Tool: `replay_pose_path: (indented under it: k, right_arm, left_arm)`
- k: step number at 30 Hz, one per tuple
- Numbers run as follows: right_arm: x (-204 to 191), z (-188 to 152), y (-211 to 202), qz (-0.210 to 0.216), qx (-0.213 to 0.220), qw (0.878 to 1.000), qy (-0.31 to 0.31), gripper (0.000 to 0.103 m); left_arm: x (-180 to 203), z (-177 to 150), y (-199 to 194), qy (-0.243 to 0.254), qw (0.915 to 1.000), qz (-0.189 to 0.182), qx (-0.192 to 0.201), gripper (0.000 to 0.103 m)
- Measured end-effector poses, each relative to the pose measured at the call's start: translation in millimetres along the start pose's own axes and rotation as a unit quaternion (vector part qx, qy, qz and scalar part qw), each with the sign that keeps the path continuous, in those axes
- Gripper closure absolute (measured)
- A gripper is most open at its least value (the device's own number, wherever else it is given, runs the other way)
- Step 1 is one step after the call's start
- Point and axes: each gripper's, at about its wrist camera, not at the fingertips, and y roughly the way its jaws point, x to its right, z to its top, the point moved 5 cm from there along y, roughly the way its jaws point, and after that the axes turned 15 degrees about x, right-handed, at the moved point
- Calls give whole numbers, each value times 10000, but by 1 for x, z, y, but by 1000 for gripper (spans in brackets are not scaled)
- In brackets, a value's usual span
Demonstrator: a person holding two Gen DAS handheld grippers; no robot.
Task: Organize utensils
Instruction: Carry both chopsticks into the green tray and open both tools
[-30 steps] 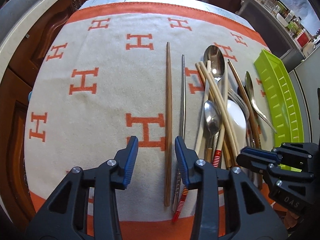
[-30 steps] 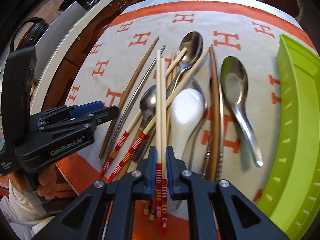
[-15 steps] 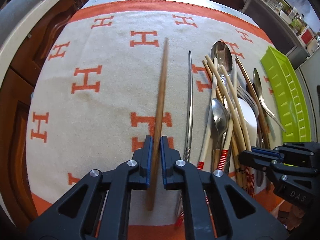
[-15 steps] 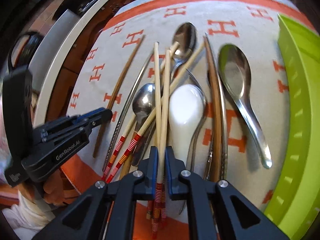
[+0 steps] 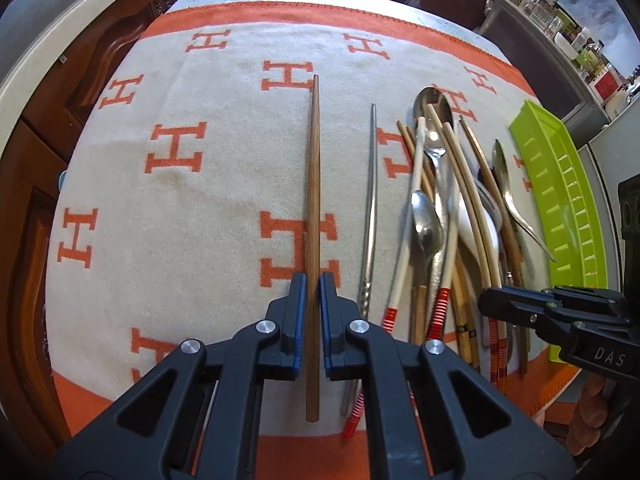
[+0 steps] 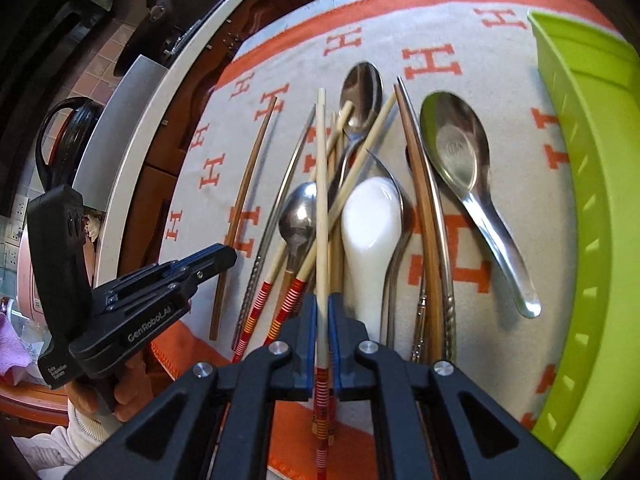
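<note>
A brown chopstick is clamped by the left tool, at 9 o'clock from the pile. A striped chopstick is clamped by the right tool, probably for sorting.

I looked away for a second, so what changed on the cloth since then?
The left gripper closed on the brown chopstick, which now lies clear of the steel chopstick. The right gripper kept its grip on the red-banded chopstick. Spoons and green tray stayed put.
</note>
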Motion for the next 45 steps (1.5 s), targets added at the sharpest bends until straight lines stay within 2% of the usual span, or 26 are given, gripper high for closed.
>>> replay_pose_path:
  k: [7,11,17,22,26,31,39,45]
  right_arm:
    - [-7,6,-22,-5,233,9997,-53,98]
    - [-5,14,-48,12,490,9988,-31,98]
    - [11,34,-92,-120,888,9960,19,98]
    - [46,54,-129,-574,1156,9915,165,98]
    - [74,64,-149,-913,1295,9869,289,97]
    - [113,57,-158,-1278,1330,9815,522,97]
    - [143,36,-145,-1593,1082,9795,592,97]
    - [154,28,-126,-1700,779,9809,530,97]
  left_arm:
    - [1,3,-31,-170,9995,-150,241,98]
    - [15,13,-61,-163,9980,-373,487,98]
    - [66,35,-109,151,9918,-927,869,98]
    - [125,53,-124,485,9857,-1326,923,98]
    - [178,59,-122,677,9819,-1535,879,98]
    - [235,55,-104,868,9797,-1665,709,98]
    - [272,29,-52,822,9835,-1607,119,98]
    - [280,10,-29,879,9837,-1563,-100,98]
